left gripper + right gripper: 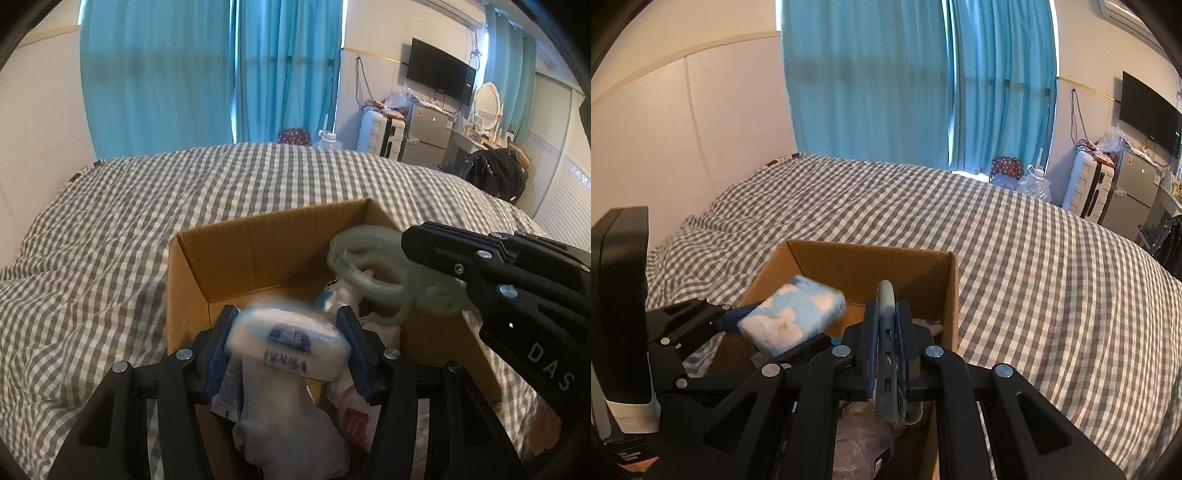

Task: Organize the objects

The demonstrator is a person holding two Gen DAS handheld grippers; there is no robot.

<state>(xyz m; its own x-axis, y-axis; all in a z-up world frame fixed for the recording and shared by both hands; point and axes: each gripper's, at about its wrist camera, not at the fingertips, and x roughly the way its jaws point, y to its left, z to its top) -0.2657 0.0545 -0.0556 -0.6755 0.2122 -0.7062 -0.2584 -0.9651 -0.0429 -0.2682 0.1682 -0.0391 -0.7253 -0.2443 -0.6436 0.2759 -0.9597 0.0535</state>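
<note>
Left gripper [286, 347]: jaws clamped on a soft white-and-blue tissue pack [288, 341], held above the near left part of the open brown cardboard box [258, 243]. Right gripper [886, 350]: jaws closed on a pale green plastic hanger [886, 332] over the box's right side. Box sat on the grey-checked bed [1034, 258]; teal curtains [207, 70] stood far behind.
</note>
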